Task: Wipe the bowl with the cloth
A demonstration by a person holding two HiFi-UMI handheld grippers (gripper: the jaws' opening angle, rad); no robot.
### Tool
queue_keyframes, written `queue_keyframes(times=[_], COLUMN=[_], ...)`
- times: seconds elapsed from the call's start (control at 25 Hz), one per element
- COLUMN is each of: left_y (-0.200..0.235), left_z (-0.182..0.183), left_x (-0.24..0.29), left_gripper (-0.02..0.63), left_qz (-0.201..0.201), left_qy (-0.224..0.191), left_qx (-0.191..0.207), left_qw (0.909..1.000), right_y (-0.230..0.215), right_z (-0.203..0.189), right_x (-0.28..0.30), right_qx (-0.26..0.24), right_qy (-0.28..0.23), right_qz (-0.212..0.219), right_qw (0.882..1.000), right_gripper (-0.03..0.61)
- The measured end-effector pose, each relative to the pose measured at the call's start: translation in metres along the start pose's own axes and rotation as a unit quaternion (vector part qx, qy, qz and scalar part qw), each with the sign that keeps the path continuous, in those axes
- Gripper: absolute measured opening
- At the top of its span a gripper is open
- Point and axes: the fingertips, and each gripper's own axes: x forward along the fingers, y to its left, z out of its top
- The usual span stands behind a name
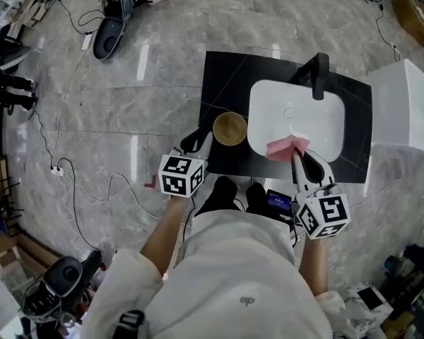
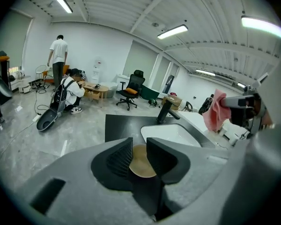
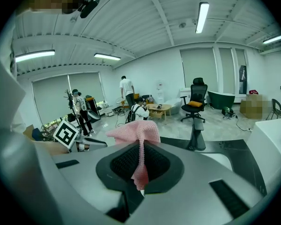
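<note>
Two grippers hung at the near edge of the black tabletop [image 1: 222, 83] in the head view: the left gripper [image 1: 198, 140] just beside the bowl [image 1: 230, 128], the right gripper [image 1: 297, 155] clenched on the pink cloth [image 1: 286, 147] over the rim of the sink [image 1: 318, 111]. In the left gripper view its jaws stood apart, the bowl [image 2: 141, 165] showing between them but ungrasped; closing off-centre could tip or skid it. In the right gripper view the cloth [image 3: 139, 131] was pinched by one thin fold, which might slip out under wiping pressure.
</note>
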Motion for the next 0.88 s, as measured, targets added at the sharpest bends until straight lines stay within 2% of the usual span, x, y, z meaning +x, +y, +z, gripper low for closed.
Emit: queue_keyframes(times=[0.32, 0.56, 0.72, 0.88], left_y=[0.02, 0.021, 0.028, 0.032], left_z=[-0.031, -0.054, -0.066, -0.079], left_x=[0.036, 0.066, 0.084, 0.096], left_gripper=[0.123, 0.143, 0.143, 0.143], left_qz=[-0.009, -0.027, -0.018, -0.016], left_qy=[0.054, 0.091, 0.11, 0.122], left_qx=[-0.009, -0.039, -0.033, -0.059], left_qw=[0.9985, 0.9947, 0.9932, 0.9907], right_y=[-0.006, -0.014, -0.017, -0.019], right_z=[-0.014, -0.023, -0.03, -0.037], right_x=[0.003, -0.001, -0.004, -0.009], right_qx=[0.014, 0.024, 0.029, 0.034], right_qy=[0.026, 0.04, 0.048, 0.056], right_qz=[-0.028, -0.05, -0.063, -0.073], right_qw=[0.999, 0.998, 0.996, 0.995], right_gripper=[0.017, 0.017, 0.017, 0.017])
